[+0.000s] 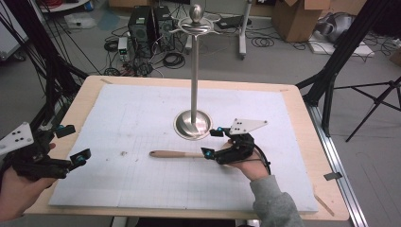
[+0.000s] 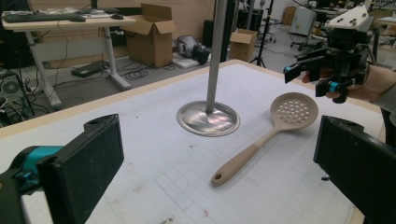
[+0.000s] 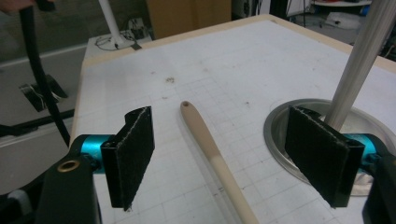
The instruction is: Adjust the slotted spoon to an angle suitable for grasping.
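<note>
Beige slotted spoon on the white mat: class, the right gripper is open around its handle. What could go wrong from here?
1. The beige slotted spoon lies flat on the white gridded mat, so the right gripper's jaws may scrape the mat or pinch only the handle's top.
2. The spoon's perforated bowl lies close to the round steel base of the upright metal stand; a lift or swing could knock the pole.
3. A grip on the handle leaves the bowl end free, so the spoon might droop.

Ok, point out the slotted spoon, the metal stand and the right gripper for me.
slotted spoon (image 2: pixel 293 111), left gripper view, on its perforated bowl.
metal stand (image 1: pixel 192 124), high view, on its round base.
right gripper (image 1: pixel 213 142), high view, midway between its open fingers, over the spoon.
</note>
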